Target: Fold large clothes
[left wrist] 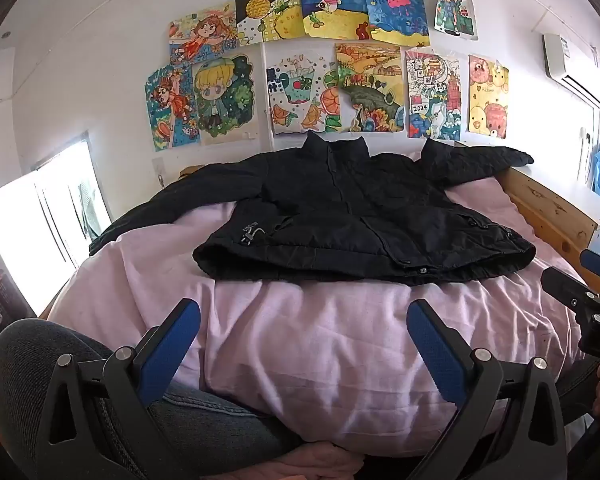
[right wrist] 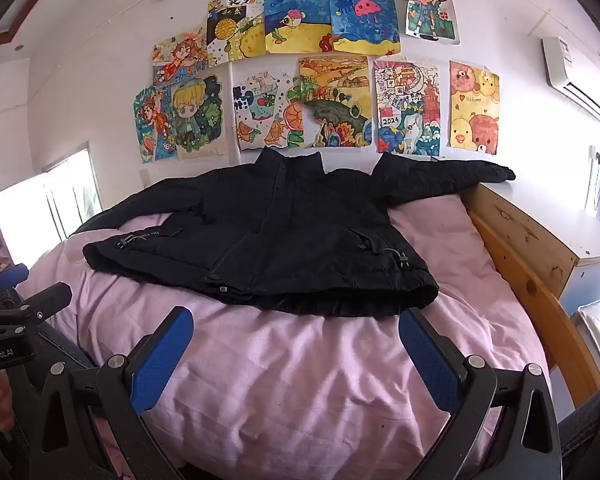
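Jaws of both the left gripper (left wrist: 303, 350) and right gripper (right wrist: 296, 356) stand wide apart and empty, hovering over the bed's (left wrist: 300, 340) near edge. The black jacket (left wrist: 352, 216) lies spread flat toward the bed's far edge, sleeves outstretched, apparently laid out ready for folding.

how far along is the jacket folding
Done: the black jacket lies spread flat on the pink bedsheet, front up, sleeves out. In hand: nothing; the left gripper and right gripper are open, short of the hem. Left: every fold, sleeves and body.
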